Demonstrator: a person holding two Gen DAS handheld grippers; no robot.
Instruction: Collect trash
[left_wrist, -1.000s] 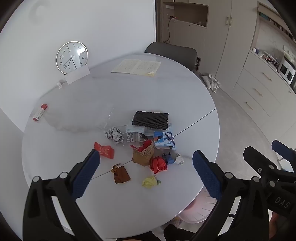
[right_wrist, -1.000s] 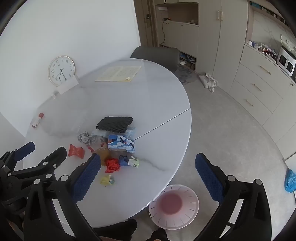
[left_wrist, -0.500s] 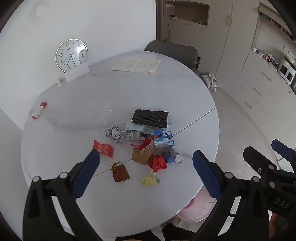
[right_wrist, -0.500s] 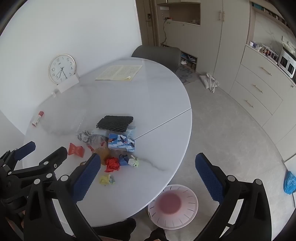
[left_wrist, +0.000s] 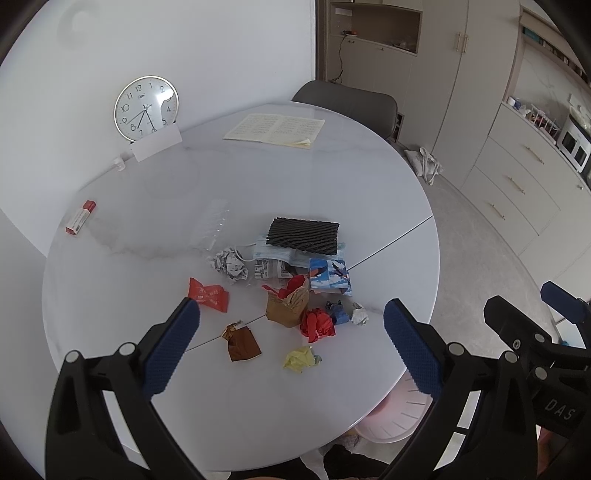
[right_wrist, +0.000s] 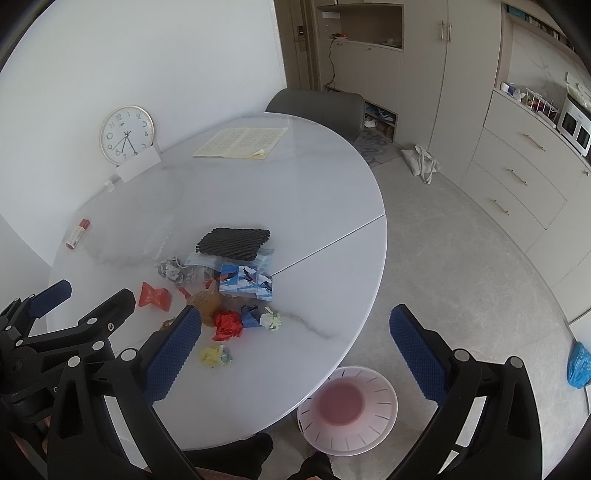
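Note:
Trash lies in a cluster on the round white table: a black foam net, a crumpled newspaper ball, a red wrapper, a brown paper bag, a red paper wad, a yellow wad, a brown wrapper and a blue printed box. My left gripper is open, high above the cluster. My right gripper is open, above the table's near right edge. A pink bin stands on the floor below that edge.
A clock leans on the wall at the table's back left, with a white card. An open notebook lies at the back, a glue stick at the left. A grey chair stands behind; cabinets line the right.
Both grippers have drifted slightly; the table and trash sit a little higher and farther in view. Nothing was taken hold of. Both stay open.

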